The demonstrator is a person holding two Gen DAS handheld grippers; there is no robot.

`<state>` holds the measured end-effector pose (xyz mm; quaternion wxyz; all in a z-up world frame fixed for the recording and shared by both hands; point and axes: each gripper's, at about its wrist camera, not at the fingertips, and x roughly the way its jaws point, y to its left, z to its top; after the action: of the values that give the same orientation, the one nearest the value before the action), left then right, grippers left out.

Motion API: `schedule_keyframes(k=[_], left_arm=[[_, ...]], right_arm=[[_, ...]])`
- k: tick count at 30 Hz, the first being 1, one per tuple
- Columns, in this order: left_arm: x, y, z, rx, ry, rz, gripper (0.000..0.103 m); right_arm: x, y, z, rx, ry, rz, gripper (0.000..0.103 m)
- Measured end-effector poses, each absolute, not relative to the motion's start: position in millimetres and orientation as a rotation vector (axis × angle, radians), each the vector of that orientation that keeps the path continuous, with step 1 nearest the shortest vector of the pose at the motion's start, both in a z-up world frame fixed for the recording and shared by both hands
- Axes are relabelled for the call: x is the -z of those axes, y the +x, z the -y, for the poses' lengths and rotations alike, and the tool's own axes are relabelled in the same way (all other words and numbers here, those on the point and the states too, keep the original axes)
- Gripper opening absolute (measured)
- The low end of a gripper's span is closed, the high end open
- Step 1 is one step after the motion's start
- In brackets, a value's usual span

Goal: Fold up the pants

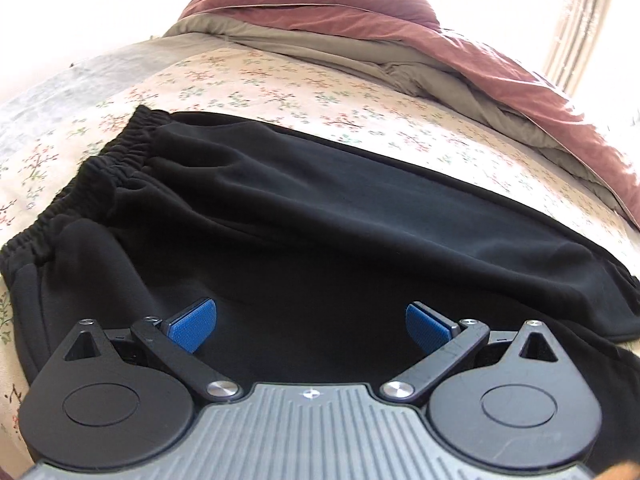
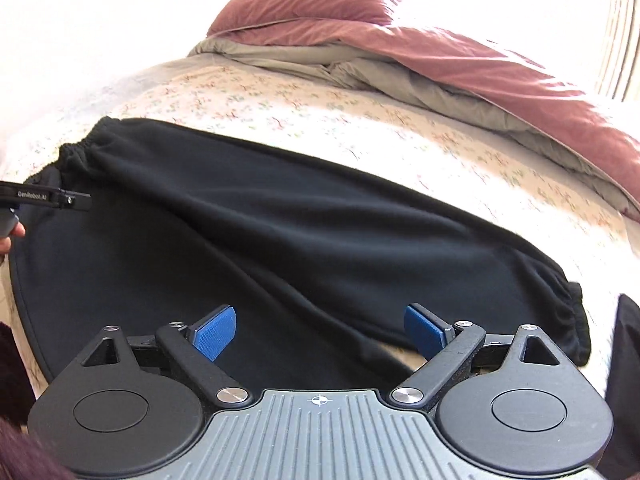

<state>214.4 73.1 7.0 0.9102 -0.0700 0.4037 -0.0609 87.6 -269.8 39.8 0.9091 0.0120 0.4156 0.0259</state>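
Black pants [image 1: 320,216] lie flat on a floral bedsheet [image 1: 280,88], folded lengthwise, with the elastic waistband [image 1: 104,168] at the left. In the right wrist view the same pants [image 2: 280,220] stretch from the waistband [image 2: 76,148] at the left to a gathered ankle cuff [image 2: 572,312] at the right. My left gripper [image 1: 311,326] hovers over the near part of the cloth, jaws wide apart with nothing between the blue pads [image 1: 192,326]. My right gripper [image 2: 319,330] also stands open above the leg, empty. The left gripper's black finger [image 2: 60,198] shows at the right wrist view's left edge.
A maroon and grey duvet [image 1: 440,52] is bunched along the far side of the bed, with a maroon pillow [image 2: 304,4] behind it. A striped curtain [image 1: 580,20] hangs at the far right. A dark cloth piece [image 2: 628,352] shows at the right edge.
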Motion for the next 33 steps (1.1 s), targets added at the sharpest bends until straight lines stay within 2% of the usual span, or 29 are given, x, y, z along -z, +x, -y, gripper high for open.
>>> schedule_keyframes(k=[7, 17, 20, 23, 27, 31, 32, 33], left_arm=[[-19.4, 238.0, -104.5, 0.070, -0.250, -0.841, 0.103], [-5.4, 266.4, -107.4, 0.026, -0.253, -0.910, 0.103], [-4.7, 267.7, -105.1, 0.037, -0.240, -0.912, 0.103], [-1.5, 272.5, -107.5, 0.034, -0.255, -0.931, 0.103], [2.4, 277.1, -112.2, 0.026, -0.282, -0.954, 0.103], [4.2, 278.7, -115.4, 0.019, -0.306, -0.967, 0.103], [4.3, 279.0, -115.8, 0.017, -0.309, -0.969, 0.103], [4.1, 278.8, -115.8, 0.017, -0.309, -0.970, 0.103]], right_arm=[[-45.5, 196.3, 212.7, -0.144, -0.030, -0.833, 0.097], [-6.7, 337.0, 134.2, -0.290, -0.318, -0.864, 0.097], [5.3, 369.5, 135.5, -0.297, -0.318, -0.896, 0.096], [15.8, 400.0, 153.5, -0.307, -0.192, -0.943, 0.094], [34.7, 429.2, 178.1, -0.303, -0.056, -1.027, 0.077], [51.8, 438.0, 187.7, -0.315, -0.008, -1.093, 0.067], [51.6, 436.5, 188.7, -0.328, 0.011, -1.082, 0.048], [50.5, 436.2, 189.6, -0.341, 0.029, -1.074, 0.020]])
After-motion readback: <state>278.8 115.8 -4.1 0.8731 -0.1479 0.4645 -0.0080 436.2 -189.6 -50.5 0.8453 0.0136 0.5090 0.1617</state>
